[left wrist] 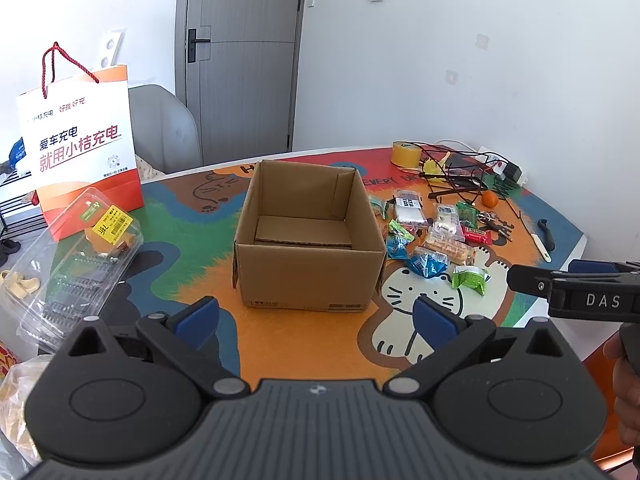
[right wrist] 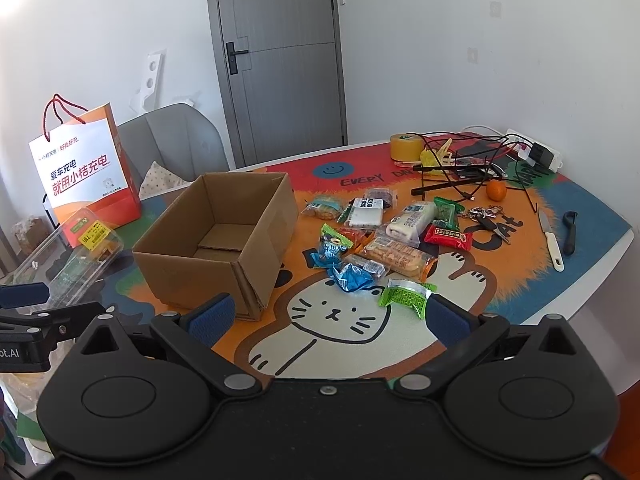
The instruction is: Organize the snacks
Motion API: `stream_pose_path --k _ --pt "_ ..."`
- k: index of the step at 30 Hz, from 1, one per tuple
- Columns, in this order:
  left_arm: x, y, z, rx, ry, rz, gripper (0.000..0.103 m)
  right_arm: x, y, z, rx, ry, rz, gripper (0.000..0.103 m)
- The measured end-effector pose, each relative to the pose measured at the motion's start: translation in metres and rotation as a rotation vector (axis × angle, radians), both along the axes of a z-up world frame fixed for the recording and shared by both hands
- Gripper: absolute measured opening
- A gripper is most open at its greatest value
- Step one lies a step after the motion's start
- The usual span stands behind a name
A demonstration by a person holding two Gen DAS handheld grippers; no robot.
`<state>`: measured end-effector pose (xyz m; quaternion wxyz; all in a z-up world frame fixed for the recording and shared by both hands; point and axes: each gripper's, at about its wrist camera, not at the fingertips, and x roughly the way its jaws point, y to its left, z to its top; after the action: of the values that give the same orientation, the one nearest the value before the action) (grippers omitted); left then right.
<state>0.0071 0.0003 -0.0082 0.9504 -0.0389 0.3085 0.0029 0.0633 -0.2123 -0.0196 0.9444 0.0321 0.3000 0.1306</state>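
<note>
An open, empty cardboard box (left wrist: pixel 308 236) (right wrist: pixel 224 240) stands in the middle of the cartoon-cat table mat. Several wrapped snacks lie in a pile to its right (left wrist: pixel 432 232) (right wrist: pixel 384 236), among them a green packet (left wrist: pixel 470 280) (right wrist: pixel 406 294), a blue packet (right wrist: pixel 354 276) and a red packet (right wrist: pixel 448 236). My left gripper (left wrist: pixel 316 316) is open and empty, hovering just in front of the box. My right gripper (right wrist: pixel 330 316) is open and empty, in front of the snack pile, its right pad near the green packet.
An orange-and-white paper bag (left wrist: pixel 80 148) and a clear plastic clamshell (left wrist: pixel 76 256) are at the left. Tape roll (right wrist: pixel 406 146), cables, a power strip, an orange (right wrist: pixel 496 191), keys, a knife (right wrist: pixel 550 240) and a peeler lie at the right. A grey chair stands behind.
</note>
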Motion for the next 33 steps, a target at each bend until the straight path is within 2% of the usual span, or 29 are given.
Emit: stream_pose_path --k 33 --pt "0.0017 -0.0047 -0.0030 -0.014 0.009 -0.008 0.102 0.0006 -0.0048 0.0028 0.011 -0.003 -0.003 0.103"
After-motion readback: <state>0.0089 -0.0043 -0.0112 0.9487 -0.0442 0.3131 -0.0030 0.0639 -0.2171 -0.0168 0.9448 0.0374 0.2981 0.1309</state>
